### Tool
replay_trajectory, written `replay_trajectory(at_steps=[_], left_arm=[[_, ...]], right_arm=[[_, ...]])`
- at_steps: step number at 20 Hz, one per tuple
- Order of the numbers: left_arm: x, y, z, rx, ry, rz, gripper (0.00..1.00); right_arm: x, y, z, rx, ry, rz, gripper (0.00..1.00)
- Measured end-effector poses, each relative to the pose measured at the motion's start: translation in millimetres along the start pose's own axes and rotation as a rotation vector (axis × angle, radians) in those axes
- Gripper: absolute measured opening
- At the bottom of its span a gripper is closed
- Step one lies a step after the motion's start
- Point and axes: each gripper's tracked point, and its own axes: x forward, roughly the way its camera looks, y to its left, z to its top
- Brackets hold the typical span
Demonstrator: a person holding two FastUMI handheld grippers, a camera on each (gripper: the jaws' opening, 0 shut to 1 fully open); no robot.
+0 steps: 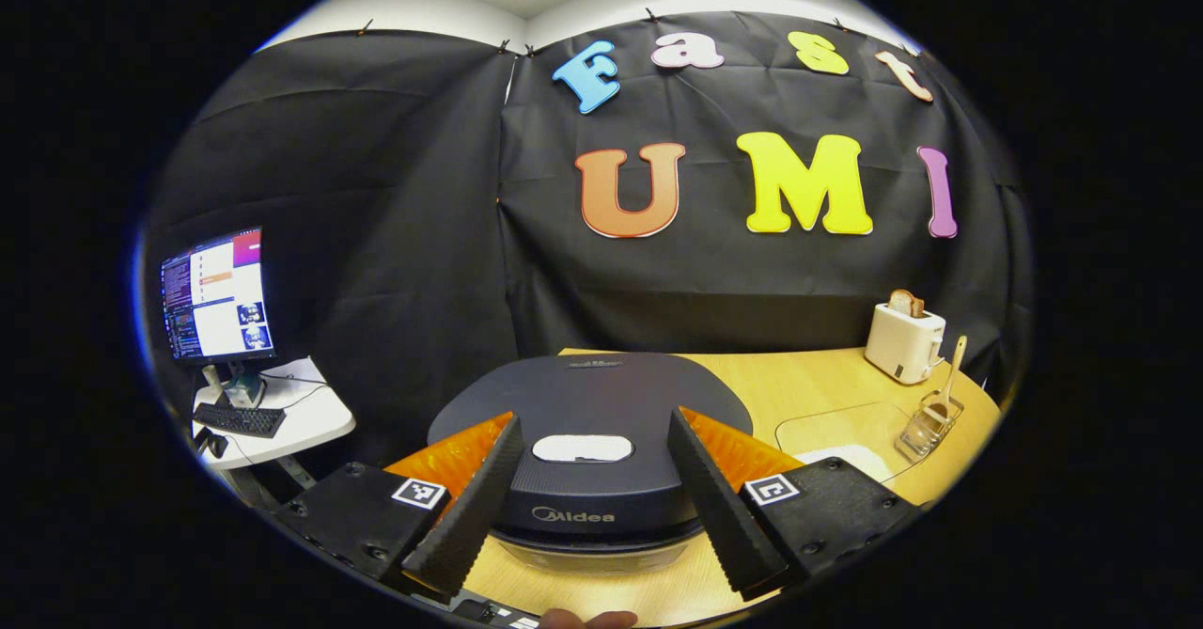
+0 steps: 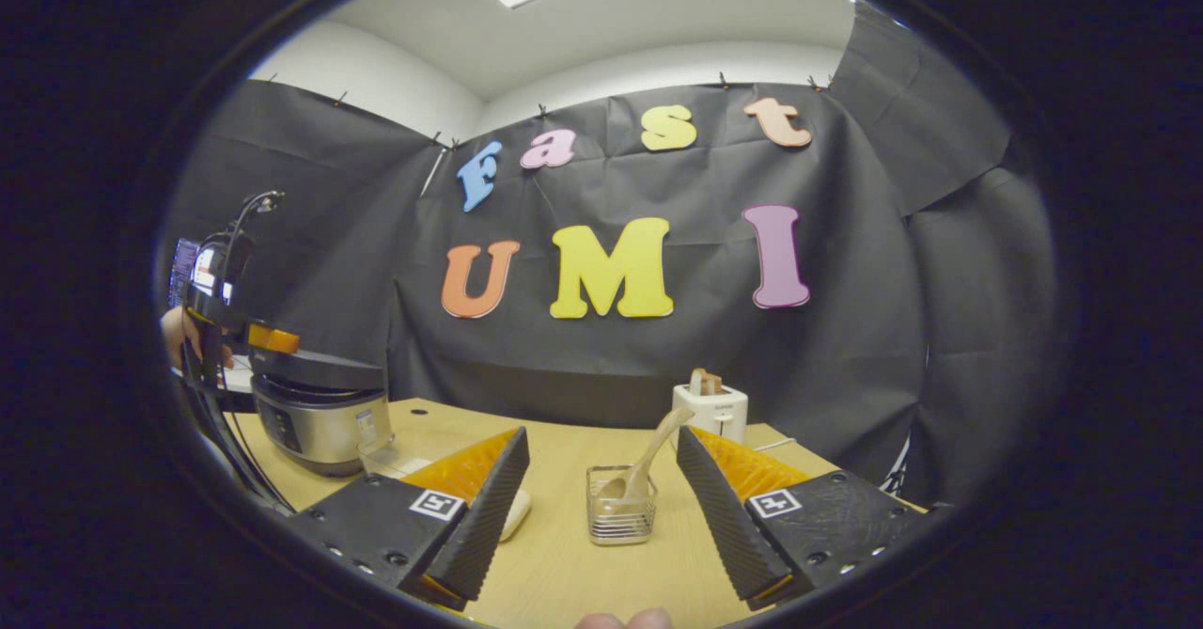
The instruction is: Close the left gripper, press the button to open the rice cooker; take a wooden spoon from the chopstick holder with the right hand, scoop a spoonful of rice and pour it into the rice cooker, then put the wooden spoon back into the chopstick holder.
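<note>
Wooden table [image 2: 564,554]; left gripper [image 1: 592,516] spread wide over closed rice cooker [image 1: 592,422]; right gripper [image 2: 601,516] spread, spoon [image 2: 648,464] in holder [image 2: 620,507] ahead.

Recording booth, black cloth wall [image 2: 874,328], monitor [image 1: 216,295], wooden table [image 1: 808,385]

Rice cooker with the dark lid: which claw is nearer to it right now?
Left. The left claw hangs open just above the dark-lidded rice cooker, its fingers straddling the lid's pale button. The right claw faces the wire chopstick holder, the cooker well off to its left.
</note>
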Motion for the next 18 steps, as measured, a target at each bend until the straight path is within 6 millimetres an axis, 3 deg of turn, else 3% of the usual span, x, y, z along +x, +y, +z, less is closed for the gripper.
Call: replay_trajectory(at_steps=[10, 12, 14, 18], left_arm=[[1, -1, -14, 0.037, -0.068, -0.015, 1.00], [0, -2, -12, 0.034, -0.109, -0.025, 0.92], [1, -1, -15, 0.027, -0.109, -0.030, 0.96], [0, 1, -11, 0.023, -0.128, -0.021, 0.96]], right_arm=[[12, 11, -19, 0.047, 0.052, 0.041, 0.94], [15, 11, -26, 0.059, 0.066, 0.037, 0.96], [18, 15, -31, 0.068, 0.080, 0.043, 0.94], [20, 13, -29, 0.057, 0.080, 0.029, 0.94]])
